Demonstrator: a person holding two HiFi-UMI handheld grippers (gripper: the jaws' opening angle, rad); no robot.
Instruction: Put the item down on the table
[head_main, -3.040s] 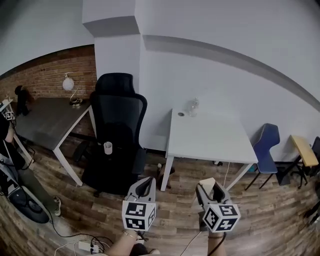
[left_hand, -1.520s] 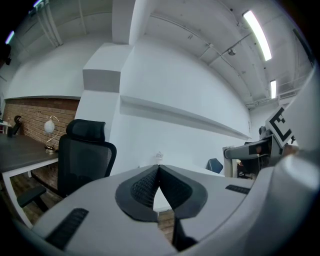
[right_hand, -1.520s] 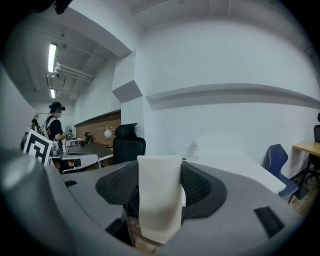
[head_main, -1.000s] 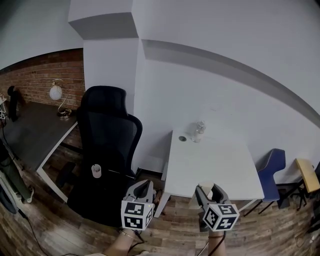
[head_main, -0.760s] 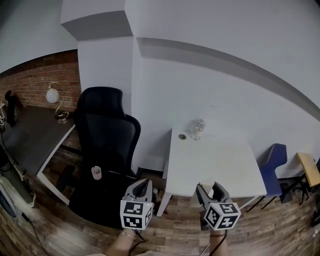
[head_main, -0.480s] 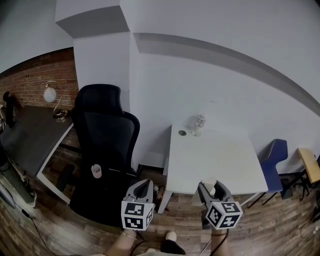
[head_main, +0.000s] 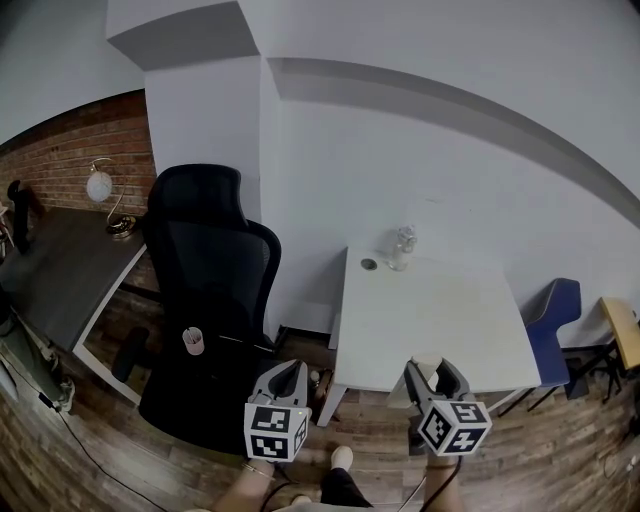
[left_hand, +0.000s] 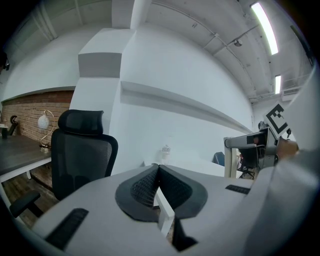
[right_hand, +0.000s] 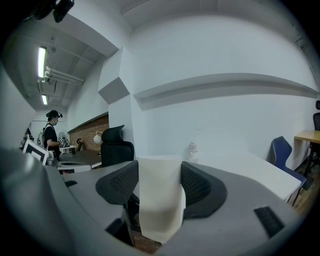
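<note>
Right now my right tool (right_hand: 159, 175) is clamped on the item (right_hand: 160, 205), a pale, flat, soft-looking piece that stands upright between the two dark pads (right_hand: 198, 186) and hangs down below them. I cannot tell whether it is paper, cloth or a pouch. I grip it by its upper part so the lower edge hangs free, which should let me set it down bottom first. In the head view this tool sits low and near me, about at the near edge of the white worktop (head_main: 440, 320). So the item is in the air, more over the wooden floor (head_main: 560, 450) than over the worktop, and is not yet put down. My left tool (left_hand: 158, 169) is closed, pads pressed together, with nothing gripped that I can see. It hangs to the left of the worktop, near the black office chair (head_main: 205, 280), out of the way, since I judge one tool is enough for this. At the far edge of the worktop stand a clear bottle (head_main: 402, 247) and a small round thing (head_main: 369, 264) just beside it. The near and middle stretch is bare, so that looks to me the natural spot. The next move, I reckon, is to carry the item forward past the near edge, lower it until it rests, then part the jaws.
</note>
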